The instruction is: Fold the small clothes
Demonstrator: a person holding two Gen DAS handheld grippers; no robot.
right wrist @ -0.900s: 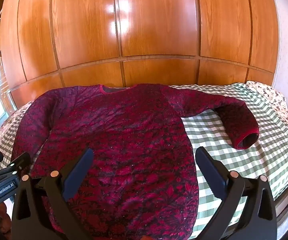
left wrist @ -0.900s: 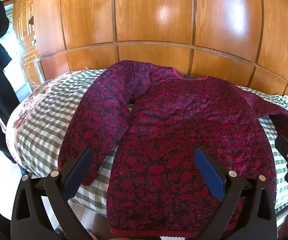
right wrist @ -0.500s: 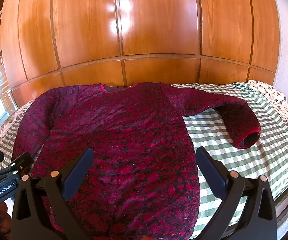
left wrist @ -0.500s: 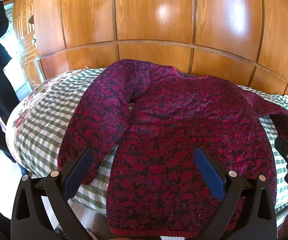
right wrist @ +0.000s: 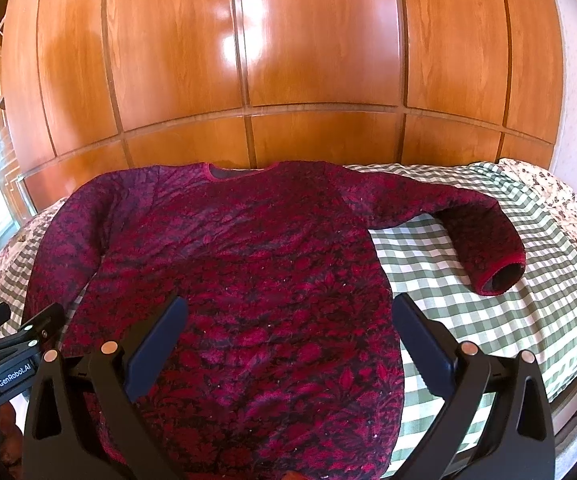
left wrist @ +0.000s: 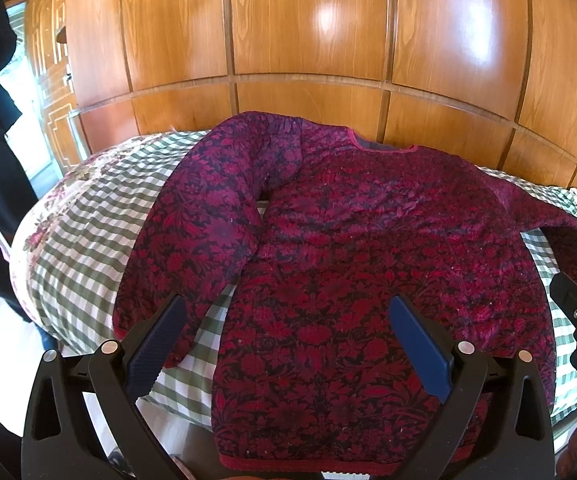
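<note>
Left hand-held gripper (left wrist: 284, 340) is hovering with fingers spread, gripping nothing, over the lower hem end of the red floral sweater (left wrist: 352, 264). Right hand-held gripper (right wrist: 288, 336) is doing likewise, spread and empty. Sweater is lying flat, sleeves out, on the checked bed (right wrist: 488, 320) below the wooden wardrobe (right wrist: 308, 60).
</note>
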